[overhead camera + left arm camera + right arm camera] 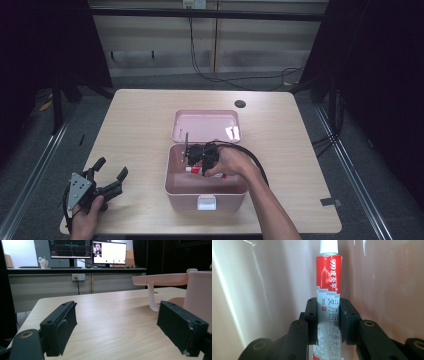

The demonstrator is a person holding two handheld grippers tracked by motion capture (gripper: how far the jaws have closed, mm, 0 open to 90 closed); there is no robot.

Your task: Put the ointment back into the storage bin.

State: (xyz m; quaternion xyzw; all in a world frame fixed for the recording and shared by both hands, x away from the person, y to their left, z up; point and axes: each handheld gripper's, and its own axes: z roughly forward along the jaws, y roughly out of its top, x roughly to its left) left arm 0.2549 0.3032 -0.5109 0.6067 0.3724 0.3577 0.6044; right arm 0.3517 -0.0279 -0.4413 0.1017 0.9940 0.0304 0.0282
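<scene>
**Ointment tube gripped inside the pink box**

The ointment tube (328, 290), red and silver with a white cap, sits clamped between the jaws of my right gripper (328, 320); the pads press on its silver lower half from both sides, and its cap points away from the camera toward the pink wall behind. From the high view I see the same tube (206, 172) lying low inside the open pink storage box (206, 197), with my right gripper (192, 159) reaching into the box over it. The box's lid (206, 125) is swung back and lies flat on the table (140, 115) behind it.

My left gripper (111, 175) rests on the table near the front left corner, well apart from the box, its jaws spread wide with nothing between them. In the left gripper view I look across bare wood (107, 315) toward the box's side wall (198, 295) and its hinged lid (160, 279).

As I judge it, the lid is already open and the grip on the tube is made, so the work is about midway. Whether I am lifting the tube out or setting it down I cannot tell from this moment alone. What remains is either carrying it clear of the rim or letting it go on the box floor, and then perhaps closing the lid.
</scene>
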